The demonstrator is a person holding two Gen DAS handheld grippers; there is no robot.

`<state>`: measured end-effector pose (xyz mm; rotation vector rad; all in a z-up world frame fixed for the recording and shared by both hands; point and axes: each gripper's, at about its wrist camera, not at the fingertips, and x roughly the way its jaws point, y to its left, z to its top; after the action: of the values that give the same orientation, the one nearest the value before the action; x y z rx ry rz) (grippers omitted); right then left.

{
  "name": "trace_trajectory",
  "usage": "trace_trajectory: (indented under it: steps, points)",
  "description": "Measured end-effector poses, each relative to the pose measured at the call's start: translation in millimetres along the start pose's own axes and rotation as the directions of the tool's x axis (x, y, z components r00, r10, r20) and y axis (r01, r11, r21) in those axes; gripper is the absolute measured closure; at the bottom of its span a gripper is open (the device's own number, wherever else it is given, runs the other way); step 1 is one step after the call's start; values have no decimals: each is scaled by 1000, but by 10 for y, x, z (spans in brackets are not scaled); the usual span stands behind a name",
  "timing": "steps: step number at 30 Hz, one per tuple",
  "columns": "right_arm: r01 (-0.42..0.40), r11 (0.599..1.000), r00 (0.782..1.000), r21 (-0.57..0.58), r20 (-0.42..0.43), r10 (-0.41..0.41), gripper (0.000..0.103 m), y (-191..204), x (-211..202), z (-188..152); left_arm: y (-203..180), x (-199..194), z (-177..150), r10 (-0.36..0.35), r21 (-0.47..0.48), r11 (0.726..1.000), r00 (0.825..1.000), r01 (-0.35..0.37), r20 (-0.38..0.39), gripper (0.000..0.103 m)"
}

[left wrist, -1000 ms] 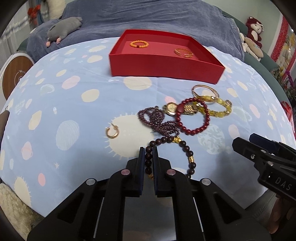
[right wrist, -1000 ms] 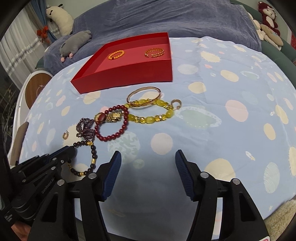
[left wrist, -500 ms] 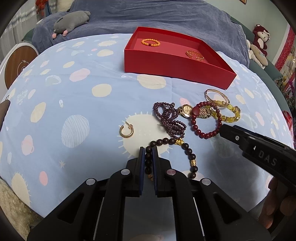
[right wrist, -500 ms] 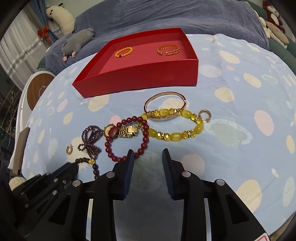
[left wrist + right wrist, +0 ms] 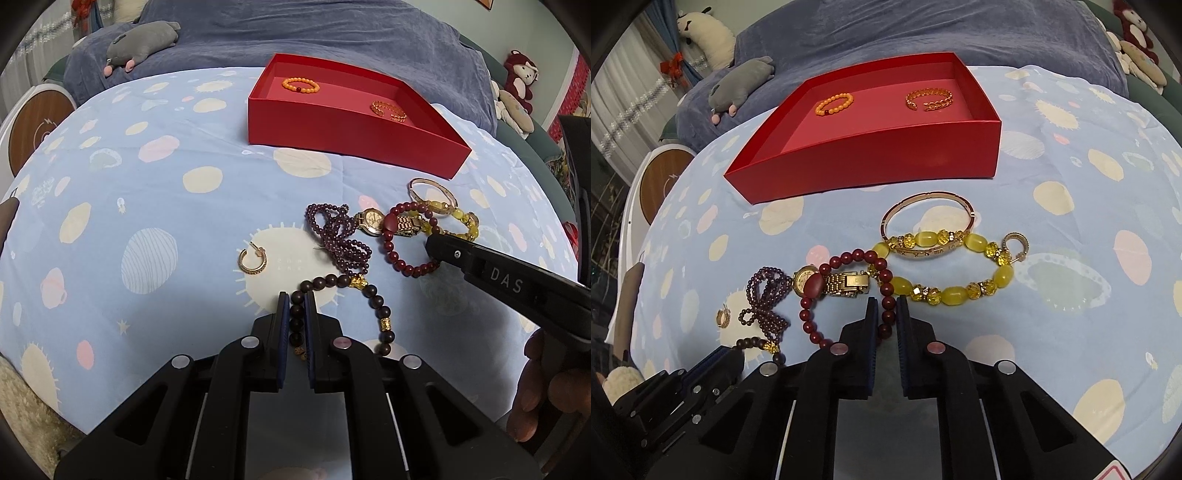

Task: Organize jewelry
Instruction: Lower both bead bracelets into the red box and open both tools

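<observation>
Our right claw (image 5: 886, 314) has just clamped the red bracelet (image 5: 849, 295) (left claw (image 5: 296, 310) grips the dark bracelet (image 5: 369, 295)), both ready for the red box (image 5: 871, 155).

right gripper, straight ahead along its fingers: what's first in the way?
The right gripper is shut on the red bead bracelet. Straight ahead, the gold watch band probably comes first; depth is unclear.

grey plush toy (image 5: 142, 38), spotted blue cloth (image 5: 147, 192)
</observation>
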<state>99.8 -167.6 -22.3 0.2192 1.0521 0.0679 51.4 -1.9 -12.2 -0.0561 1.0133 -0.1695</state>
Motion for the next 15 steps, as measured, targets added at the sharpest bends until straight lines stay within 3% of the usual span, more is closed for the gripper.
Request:
trace_trajectory:
  steps: [7,15]
  points:
    - [-3,1000,1000,6,20,3,95,-70,-162,-39,14,-17,9,-8,-11,1000,1000,8,-13,95]
    - [-11,1000,998,15,56,11,96,-188,-548,13,-13,-263,211,-66,-22,998,998,66,3,95]
